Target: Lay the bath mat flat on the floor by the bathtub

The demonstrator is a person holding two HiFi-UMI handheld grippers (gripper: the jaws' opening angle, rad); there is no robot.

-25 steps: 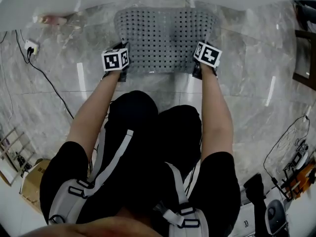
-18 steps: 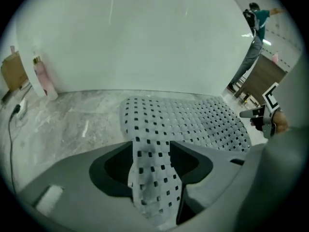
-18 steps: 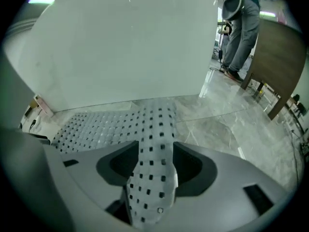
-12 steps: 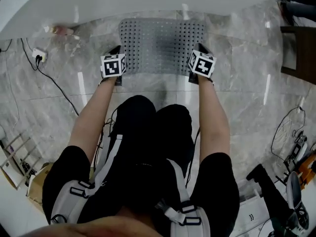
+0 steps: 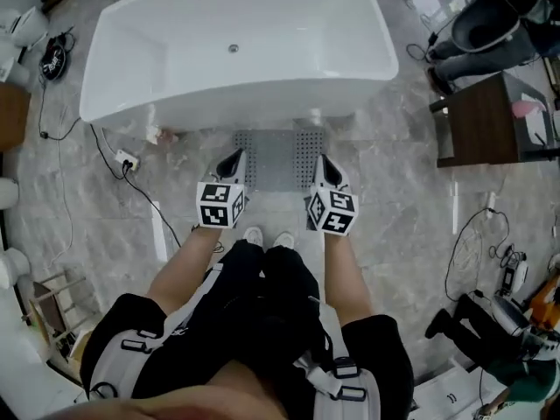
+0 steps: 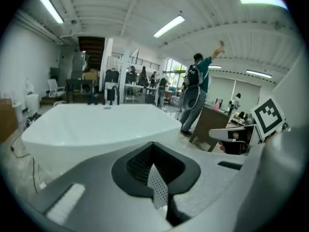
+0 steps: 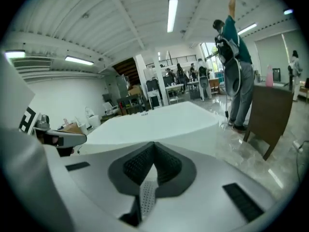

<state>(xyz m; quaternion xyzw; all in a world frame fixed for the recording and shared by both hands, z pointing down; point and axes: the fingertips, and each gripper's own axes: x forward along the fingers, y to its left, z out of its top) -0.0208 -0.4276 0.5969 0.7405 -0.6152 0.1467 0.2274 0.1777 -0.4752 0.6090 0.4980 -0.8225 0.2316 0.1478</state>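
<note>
The grey perforated bath mat [image 5: 278,154] lies flat on the marble floor against the front of the white bathtub [image 5: 236,51]. My left gripper [image 5: 232,161] hangs in the air over the mat's left side and my right gripper [image 5: 325,168] over its right side, both well above the floor. Both are shut with nothing between the jaws. In the left gripper view the left gripper [image 6: 153,145] points level at the bathtub [image 6: 96,124]. In the right gripper view the right gripper [image 7: 154,146] does the same, with the bathtub [image 7: 159,122] ahead. The mat is out of both gripper views.
A power strip with its cable [image 5: 127,159] lies on the floor left of the mat. A dark wooden table [image 5: 490,116] stands to the right, with cables [image 5: 486,243] and gear beyond. A person [image 6: 195,93] stands past the tub's right end. My shoes [image 5: 267,237] are just behind the mat.
Both grippers have left the mat's near corners and risen with the head camera, so the mat looks small and far below. Their jaws have gone from apart to shut.
</note>
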